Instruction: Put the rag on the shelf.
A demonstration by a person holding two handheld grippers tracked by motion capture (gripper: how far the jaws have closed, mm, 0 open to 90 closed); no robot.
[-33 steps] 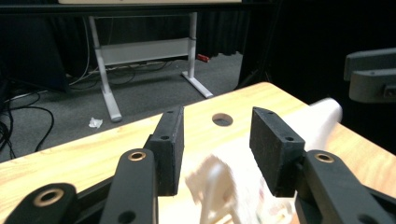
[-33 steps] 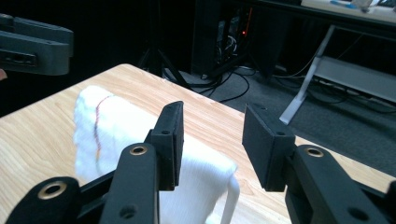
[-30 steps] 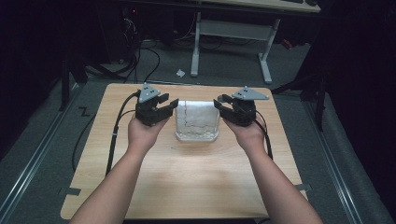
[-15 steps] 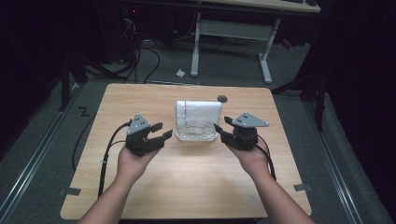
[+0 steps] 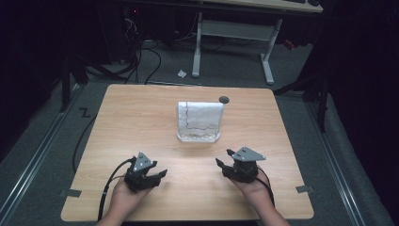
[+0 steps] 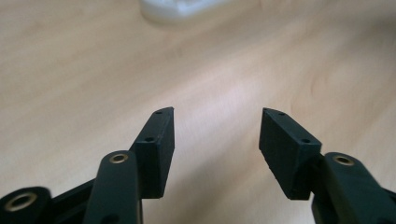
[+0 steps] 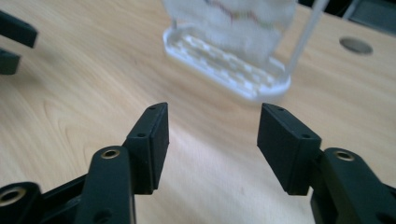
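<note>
Both grippers are being pulled back to the near table edge, away from the clear container (image 5: 199, 121), which is being left standing mid-table (image 5: 141, 113), with left gripper (image 5: 151, 176) and right gripper (image 5: 224, 158) being held jaws apart, gripping nothing.

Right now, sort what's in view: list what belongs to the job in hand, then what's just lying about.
In the job:
- clear plastic container standing on the table, something white inside
- left gripper, jaws open, empty
- right gripper, jaws open, empty

Lying about:
- round dark disc on the table behind the container
- white scrap on the floor
- white desk frame beyond
</note>
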